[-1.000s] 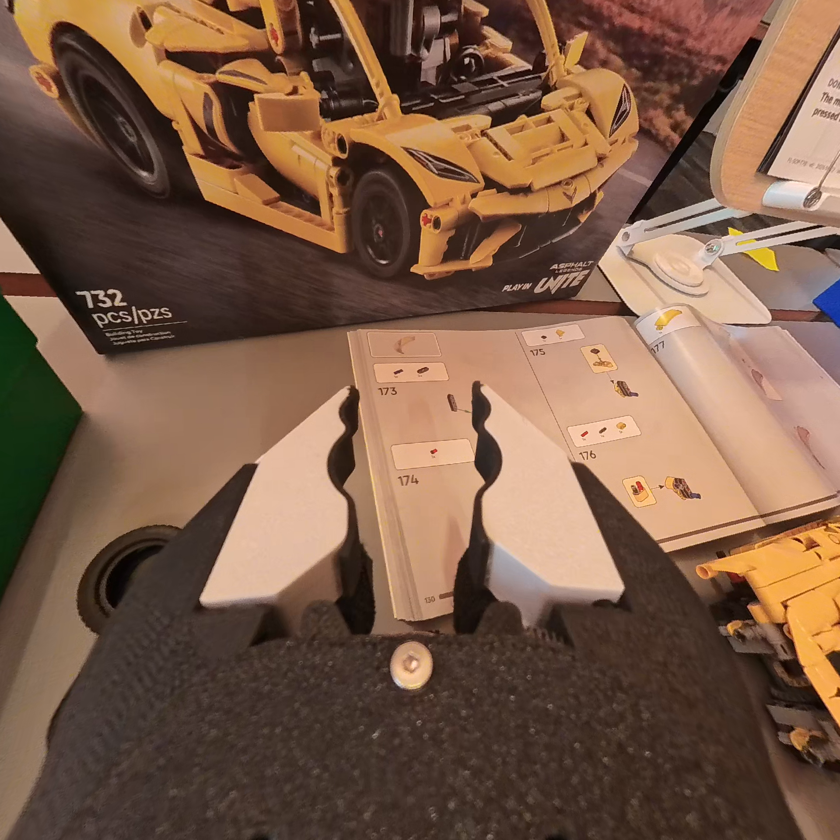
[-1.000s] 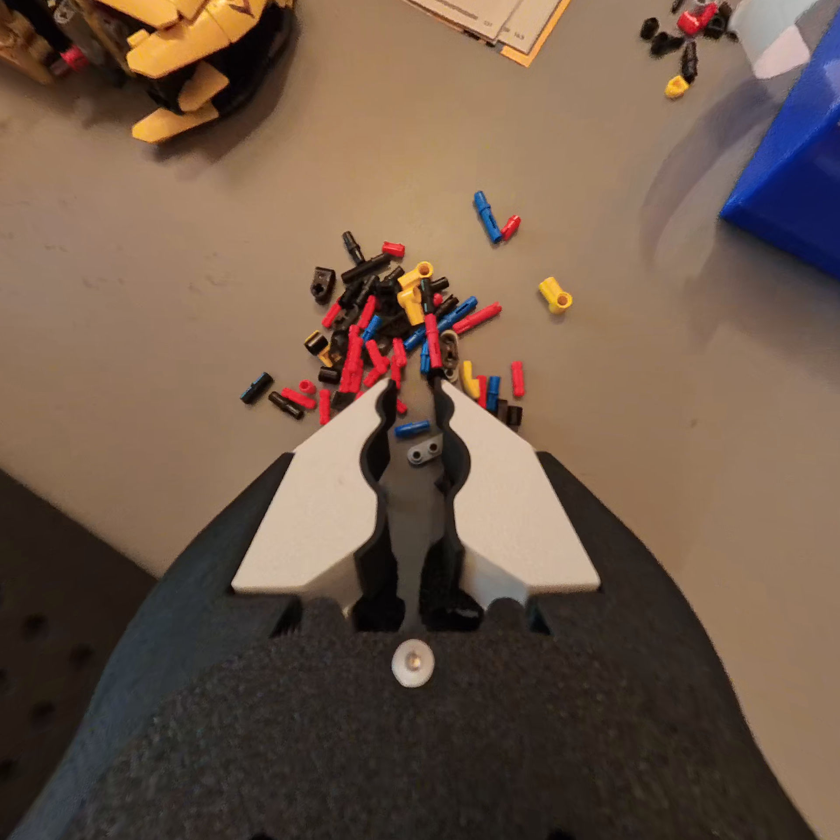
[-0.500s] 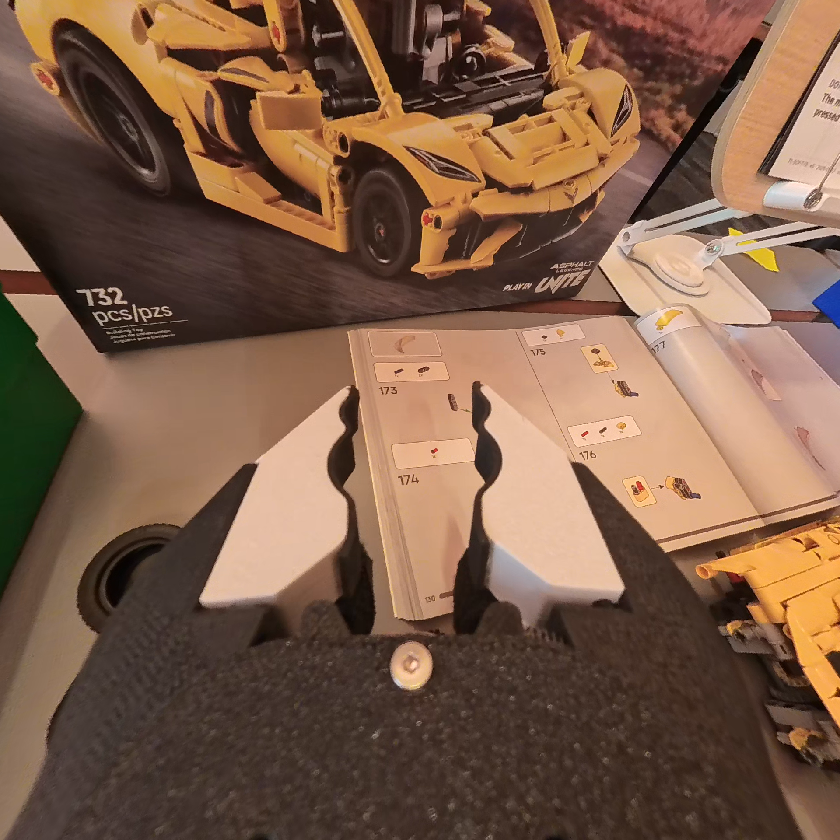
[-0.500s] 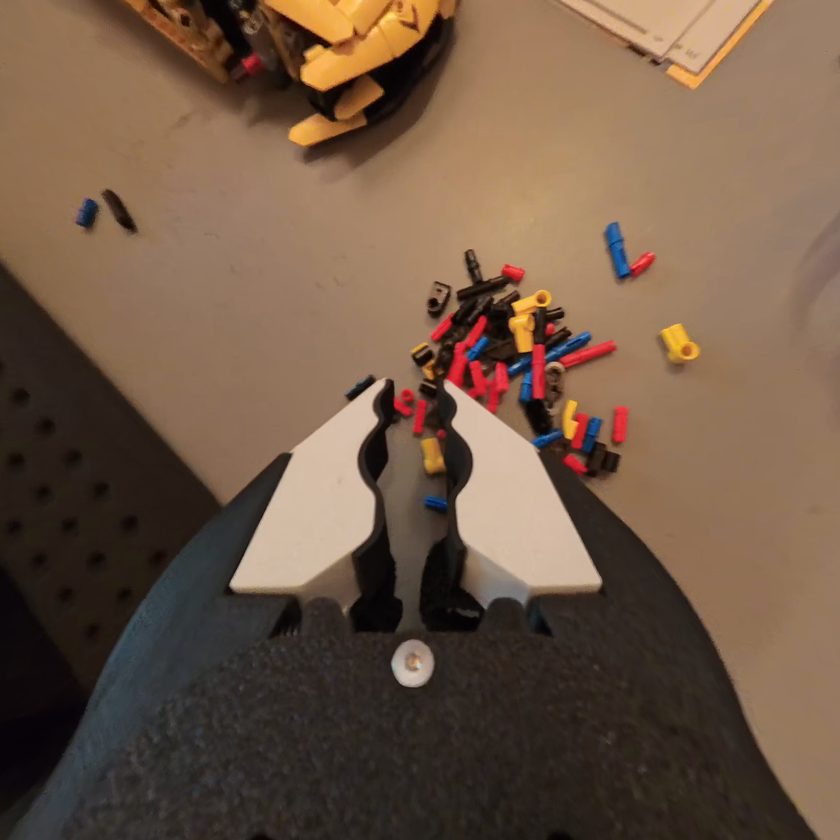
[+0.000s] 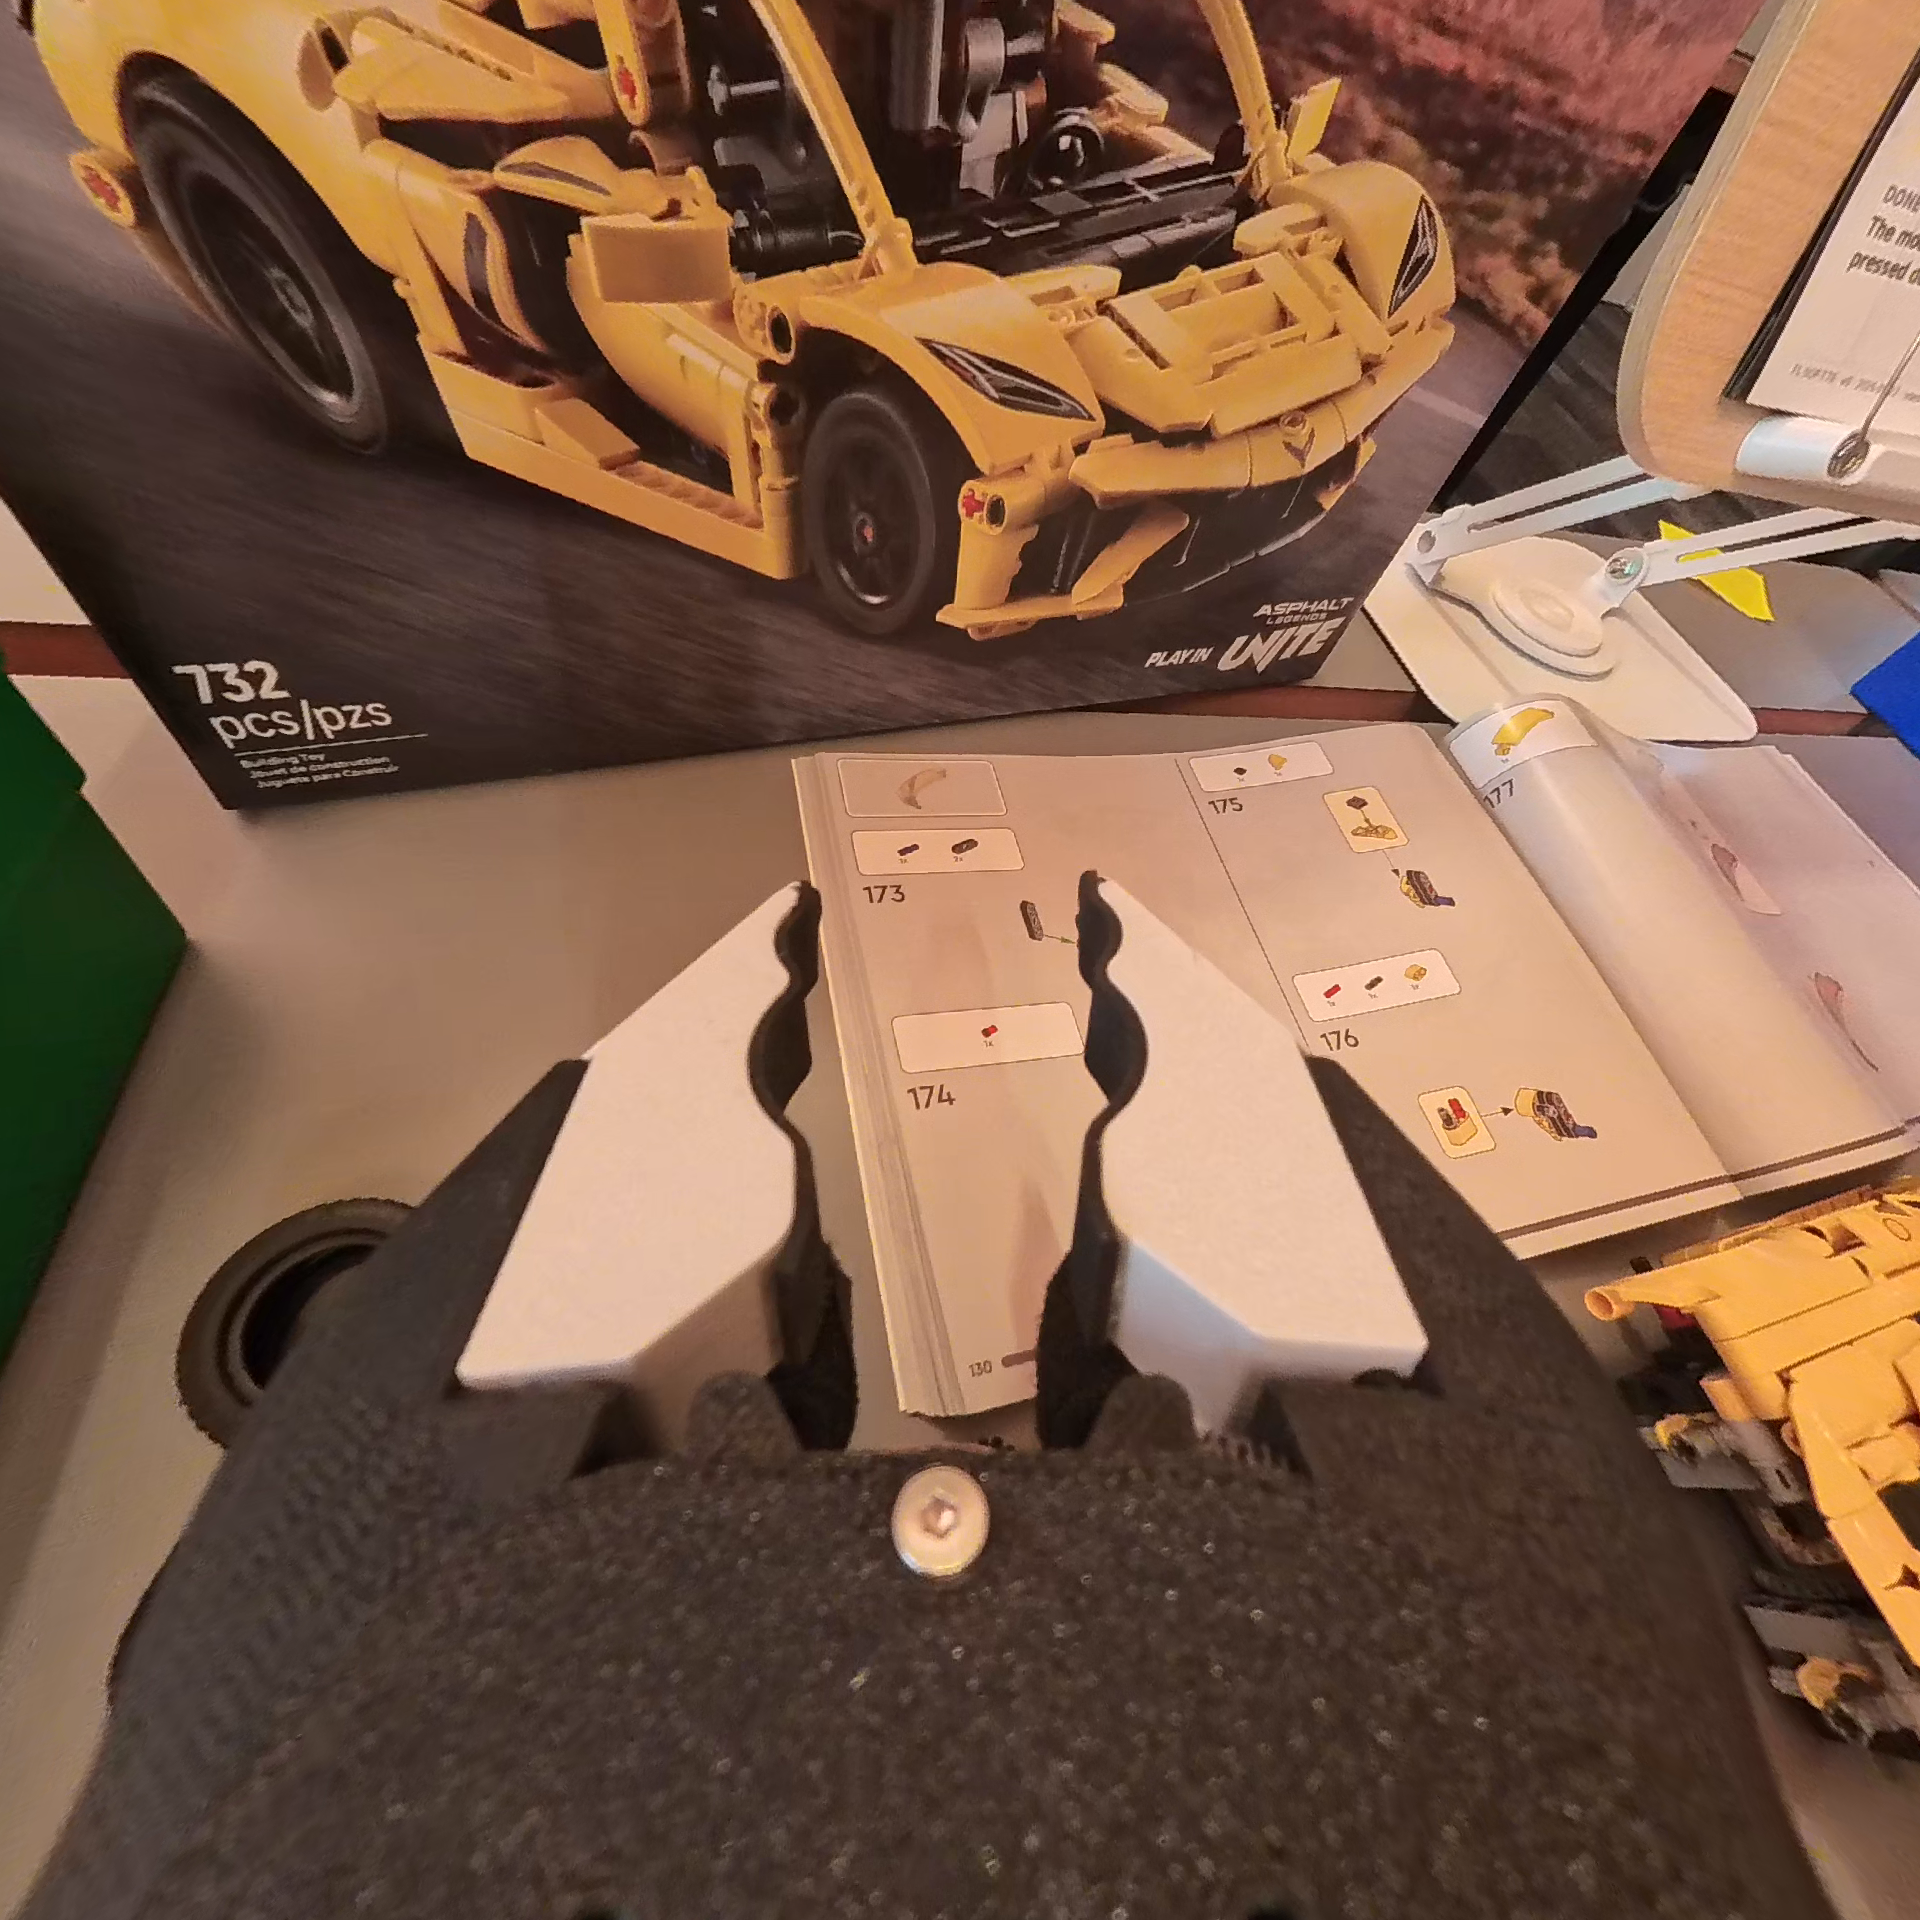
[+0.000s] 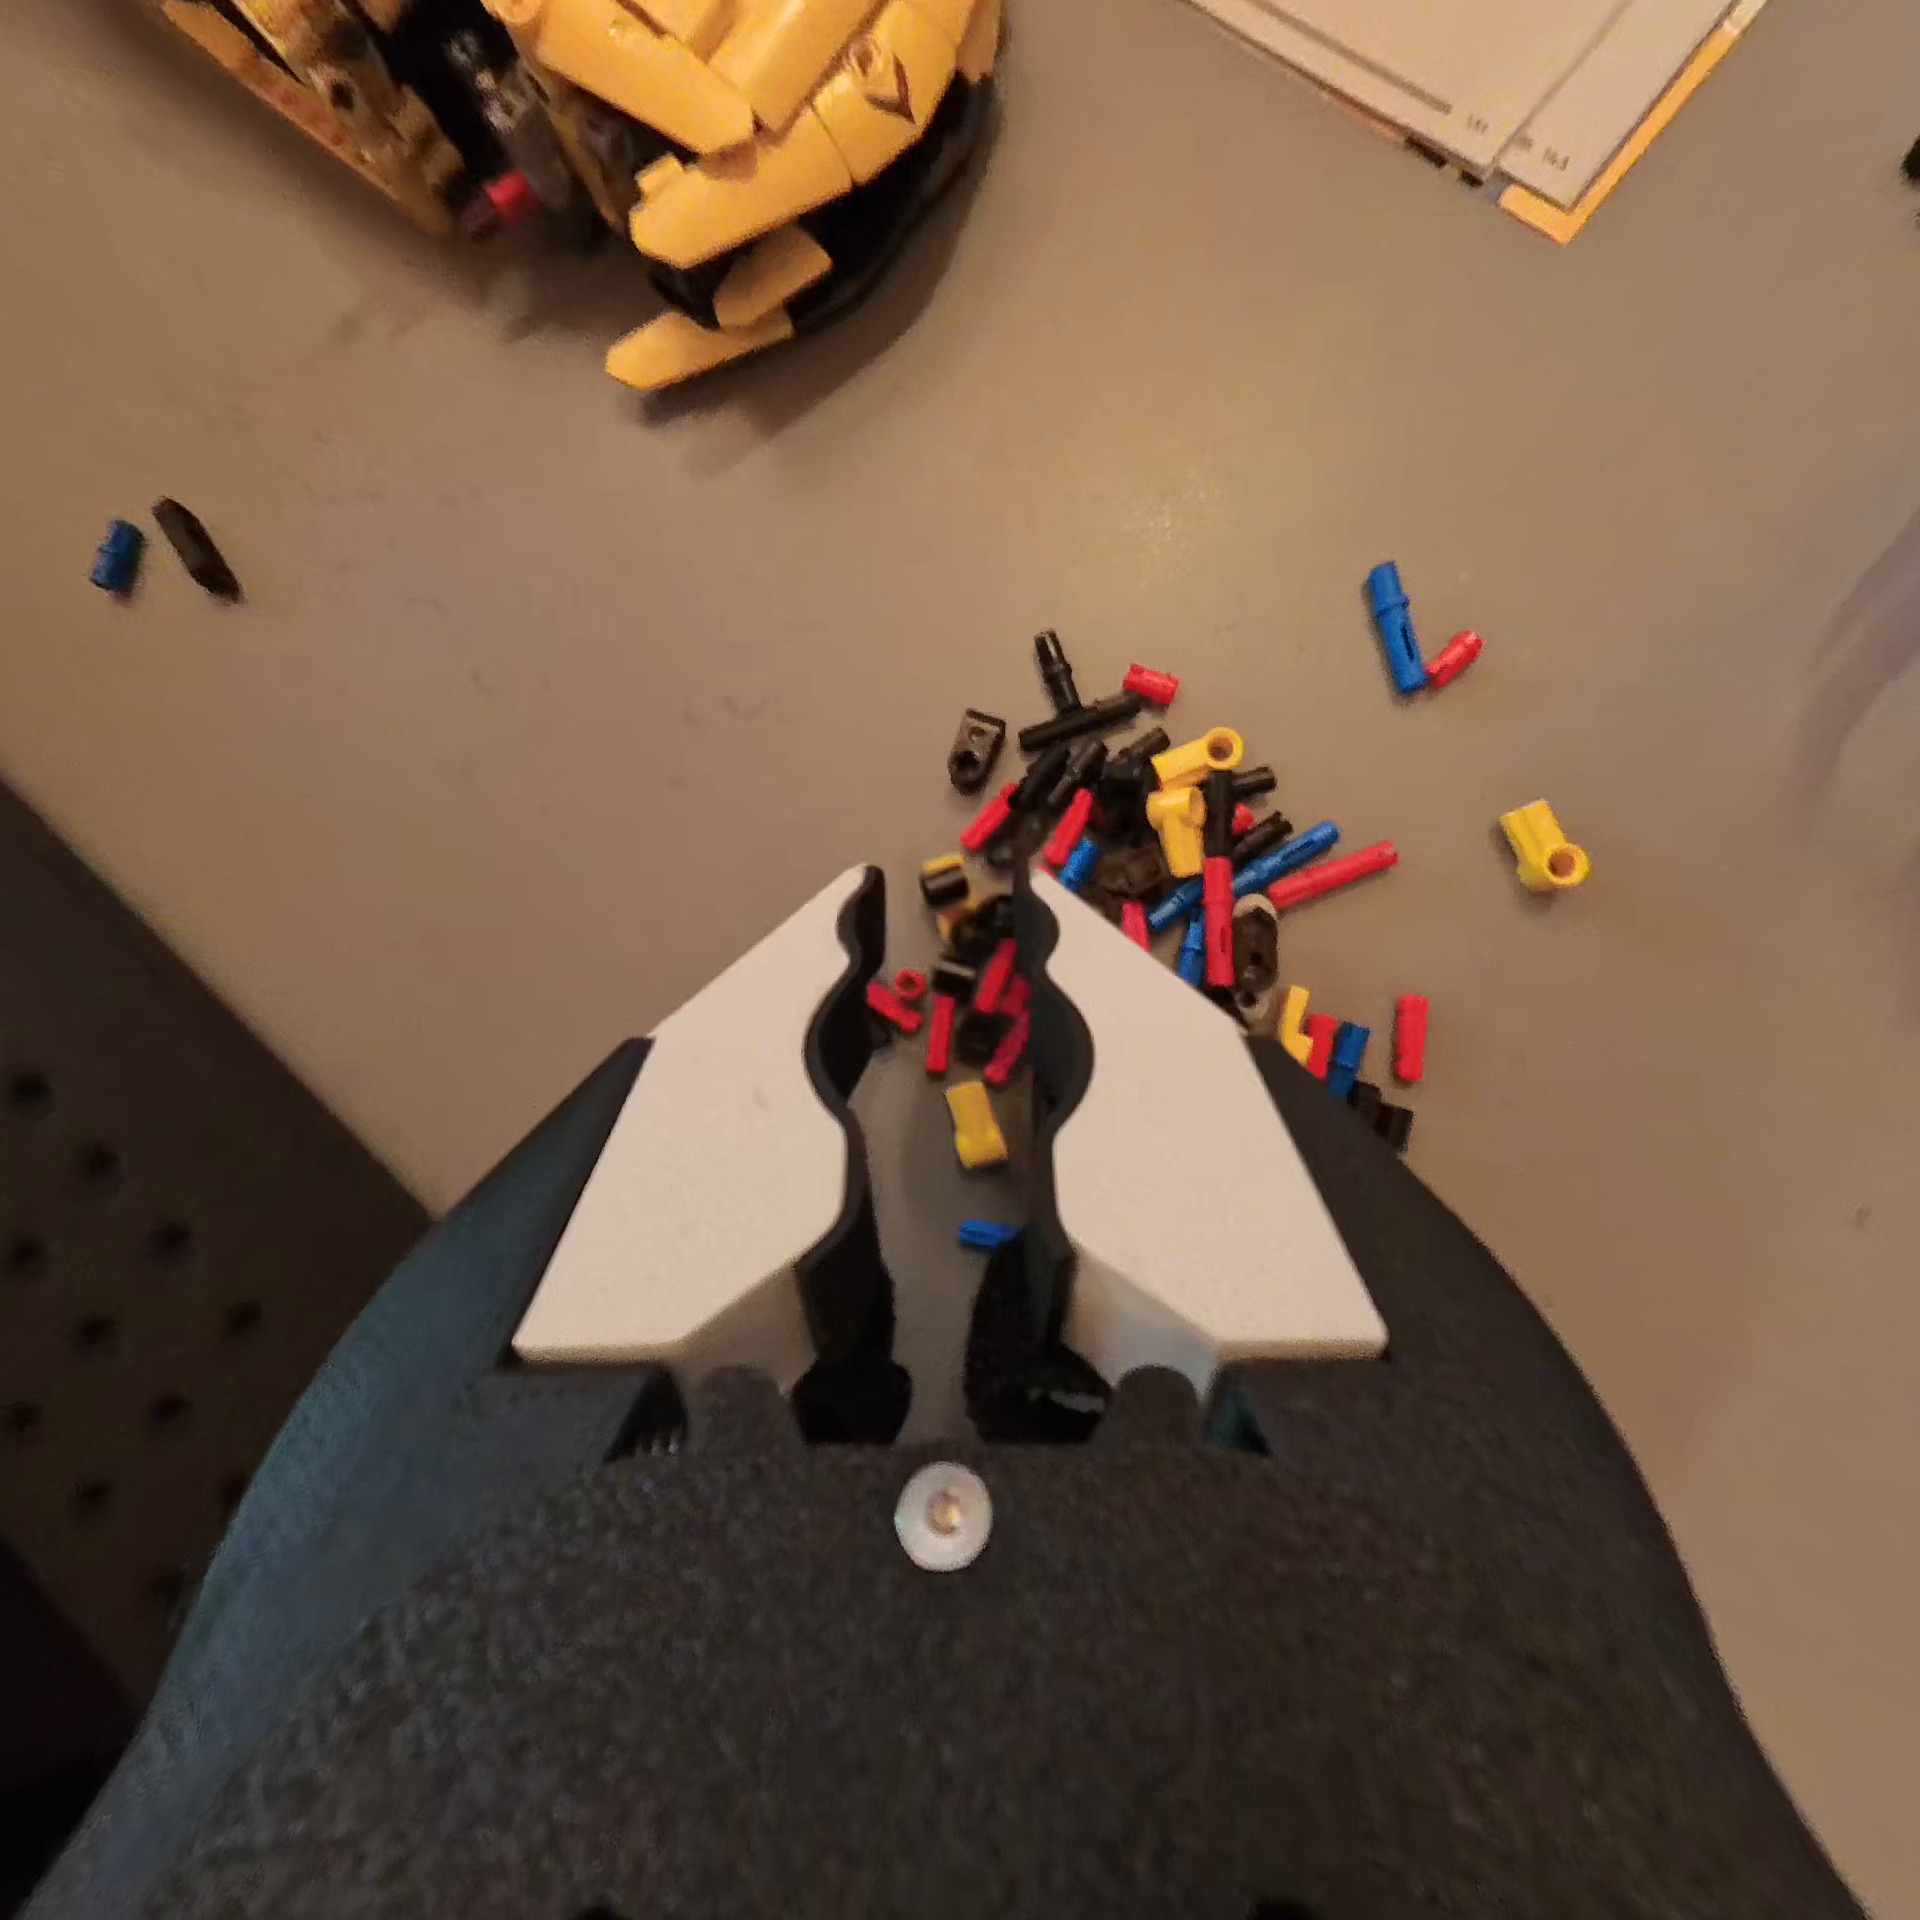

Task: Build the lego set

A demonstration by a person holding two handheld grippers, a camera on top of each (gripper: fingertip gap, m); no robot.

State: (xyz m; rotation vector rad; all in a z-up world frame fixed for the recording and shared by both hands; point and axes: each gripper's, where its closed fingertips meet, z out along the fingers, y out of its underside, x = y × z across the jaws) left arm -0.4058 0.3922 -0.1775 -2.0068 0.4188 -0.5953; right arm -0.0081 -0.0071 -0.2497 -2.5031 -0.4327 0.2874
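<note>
Right gripper (image 6: 951, 883): fingers part-open, holding nothing, poised over the near-left edge of the pin pile (image 6: 1153, 873) on the worktop (image 6: 520, 727). Pick one pin lying clear of its neighbours, such as a red pin (image 6: 938, 1032) between the fingers, and close along its length so it does not roll. Left gripper (image 5: 940, 894): fingers wide apart, empty, over the open instruction booklet (image 5: 1247, 987). Check the pictured part there first. The half-built yellow car (image 6: 727, 156) sits far left; box (image 5: 623, 416) beyond.
</note>
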